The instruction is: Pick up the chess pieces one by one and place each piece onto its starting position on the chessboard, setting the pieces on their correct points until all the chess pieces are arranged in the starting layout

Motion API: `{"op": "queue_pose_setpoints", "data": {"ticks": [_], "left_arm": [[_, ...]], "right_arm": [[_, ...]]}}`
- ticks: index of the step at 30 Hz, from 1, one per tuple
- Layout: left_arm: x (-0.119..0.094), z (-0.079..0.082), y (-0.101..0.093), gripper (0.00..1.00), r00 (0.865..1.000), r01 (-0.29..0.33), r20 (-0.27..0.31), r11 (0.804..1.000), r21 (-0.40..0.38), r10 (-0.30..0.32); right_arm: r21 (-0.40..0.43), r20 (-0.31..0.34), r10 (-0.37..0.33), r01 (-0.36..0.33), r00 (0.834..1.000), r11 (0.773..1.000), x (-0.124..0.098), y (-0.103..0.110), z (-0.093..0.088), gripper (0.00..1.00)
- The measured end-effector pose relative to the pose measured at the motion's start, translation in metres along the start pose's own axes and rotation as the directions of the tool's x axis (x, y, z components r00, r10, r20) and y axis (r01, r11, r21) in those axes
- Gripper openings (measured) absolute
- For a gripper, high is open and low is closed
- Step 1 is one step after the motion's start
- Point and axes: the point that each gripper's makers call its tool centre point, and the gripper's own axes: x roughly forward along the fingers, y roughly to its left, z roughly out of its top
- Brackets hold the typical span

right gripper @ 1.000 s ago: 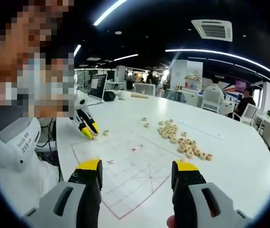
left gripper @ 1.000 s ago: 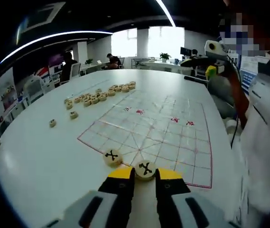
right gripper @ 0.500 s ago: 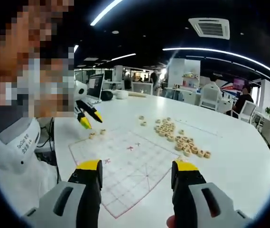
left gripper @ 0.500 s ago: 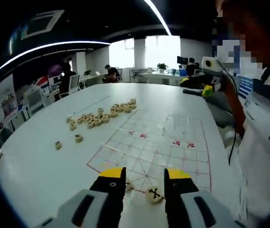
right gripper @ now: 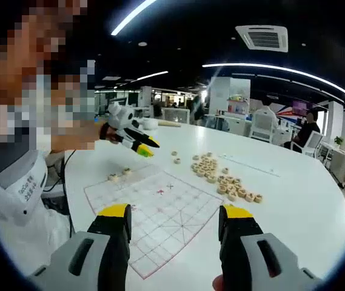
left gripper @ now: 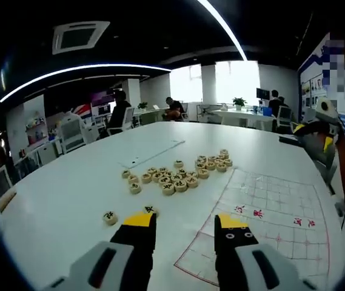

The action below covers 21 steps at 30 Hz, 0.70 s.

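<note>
White table [left gripper: 63, 206] spreads ahead; your left gripper [left gripper: 184, 221], open and empty, sits nearest the loose pieces [left gripper: 175, 179] at twelve o'clock; right gripper [right gripper: 175, 212] gapes empty too.

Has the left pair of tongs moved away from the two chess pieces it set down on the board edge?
Yes. The left tongs have lifted off the two round wooden chess pieces at the red-lined board's edge, swinging toward the pile.

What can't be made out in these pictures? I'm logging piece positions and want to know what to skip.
- Characters on the heaped pieces: too small, both views.
- Piece by the left gripper: partly behind its jaw, left gripper view.
- Chessboard: near corner hidden by the jaws, left gripper view.
- Two placed pieces: faces too small, right gripper view.
- Chessboard's near edge: behind the right gripper, right gripper view.
</note>
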Motion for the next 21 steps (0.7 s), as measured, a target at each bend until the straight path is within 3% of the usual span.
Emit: {"op": "queue_pose_setpoints", "data": {"ticks": [3,12,21], "left_arm": [[0.014,0.003,0.007,0.4,1.0,-0.011,0.005,1.0,-0.003,0.011],[0.062,0.0,0.022,0.4,0.998,-0.013,-0.062,0.999,0.041,0.016],[0.1,0.001,0.035,0.39,0.996,-0.009,-0.094,1.0,0.017,0.011]], "right_arm": [[0.0,-0.002,-0.005,0.005,1.0,1.0,0.0,-0.001,0.0,0.58],[0.0,-0.001,-0.02,0.02,1.0,1.0,-0.003,-0.004,-0.001,0.58],[0.003,-0.006,-0.029,0.029,1.0,1.0,-0.003,-0.007,-0.003,0.58]]}}
